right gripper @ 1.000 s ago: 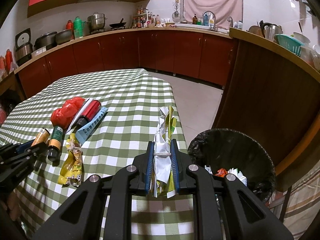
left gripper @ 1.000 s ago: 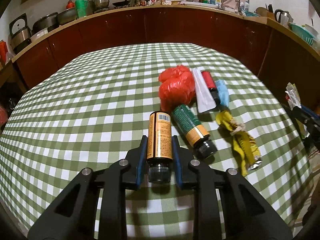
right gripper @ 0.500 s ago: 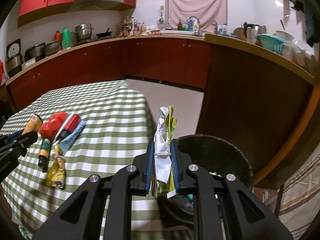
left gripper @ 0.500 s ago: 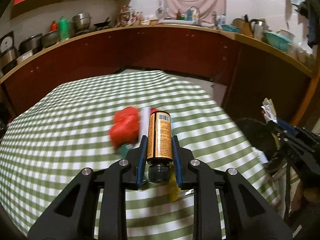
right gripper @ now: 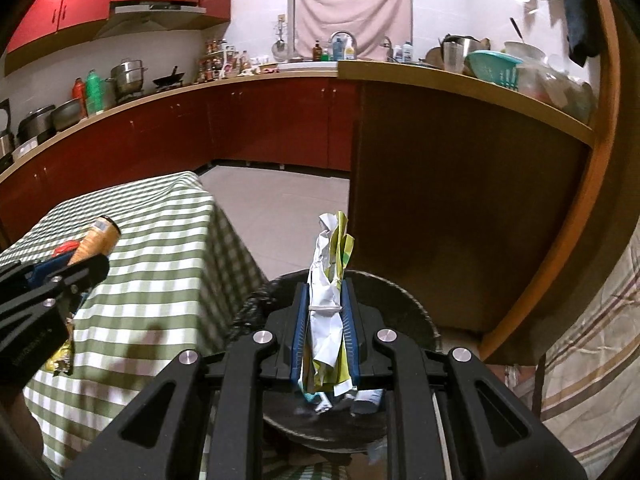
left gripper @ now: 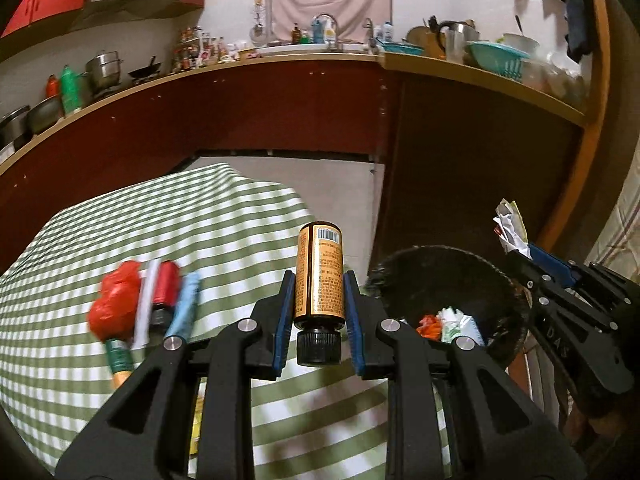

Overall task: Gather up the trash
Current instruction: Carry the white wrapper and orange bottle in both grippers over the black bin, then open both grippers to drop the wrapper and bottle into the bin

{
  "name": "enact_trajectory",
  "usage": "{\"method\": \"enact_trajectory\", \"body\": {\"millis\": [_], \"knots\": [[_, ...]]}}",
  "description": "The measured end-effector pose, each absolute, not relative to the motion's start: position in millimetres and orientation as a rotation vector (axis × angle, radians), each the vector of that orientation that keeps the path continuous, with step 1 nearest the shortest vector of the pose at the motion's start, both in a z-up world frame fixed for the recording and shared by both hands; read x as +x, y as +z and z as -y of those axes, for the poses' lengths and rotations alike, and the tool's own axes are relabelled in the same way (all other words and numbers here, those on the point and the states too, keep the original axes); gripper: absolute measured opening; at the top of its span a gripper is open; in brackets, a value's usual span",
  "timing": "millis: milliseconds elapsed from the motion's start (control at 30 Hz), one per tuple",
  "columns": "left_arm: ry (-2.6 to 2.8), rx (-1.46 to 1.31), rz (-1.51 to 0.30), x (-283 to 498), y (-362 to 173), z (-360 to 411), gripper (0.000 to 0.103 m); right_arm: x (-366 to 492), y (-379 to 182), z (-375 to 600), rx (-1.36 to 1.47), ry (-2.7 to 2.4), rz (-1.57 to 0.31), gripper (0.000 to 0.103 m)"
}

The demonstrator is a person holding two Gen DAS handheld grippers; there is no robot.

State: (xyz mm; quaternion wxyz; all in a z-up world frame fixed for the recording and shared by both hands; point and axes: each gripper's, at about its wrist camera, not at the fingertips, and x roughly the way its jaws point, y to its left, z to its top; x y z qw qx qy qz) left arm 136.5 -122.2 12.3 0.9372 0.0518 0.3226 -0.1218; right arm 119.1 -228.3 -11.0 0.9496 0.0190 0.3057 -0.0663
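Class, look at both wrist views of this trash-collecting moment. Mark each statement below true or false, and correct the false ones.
1. The left gripper is shut on an orange bottle. True.
2. The right gripper is empty. False: it is clamped on a crumpled wrapper.
3. The trash bin already has some rubbish in it. True.
4. The bin stands on the checked tablecloth. False: it stands beside the table, below its edge.
5. A red plastic bag lies on the table. True.
6. The orange bottle's cap is missing. False: a black cap is on it.
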Motion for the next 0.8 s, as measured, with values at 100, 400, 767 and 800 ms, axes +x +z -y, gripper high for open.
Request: {"method": "enact_trajectory", "body": {"millis": [100,400,767,800], "knots": [[-0.263,0.122,-0.666,145,6,141,0.023,121,-14,240,0.053,-0.149,-0.625,0.018],[-0.278,0.154,-0.696,163,-11,175,0.023,127,-24,264,0.087,-0.171,-0.629,0.018],[-0.282,0.185,-0.725,183,-24,199,0.023,135,-35,280,0.115,-0.181,-0.647,0.018],[-0.282,0.189,-0.725,185,-25,202,0.023,136,-35,282,0.117,-0.182,-0.647,0.018]]}}
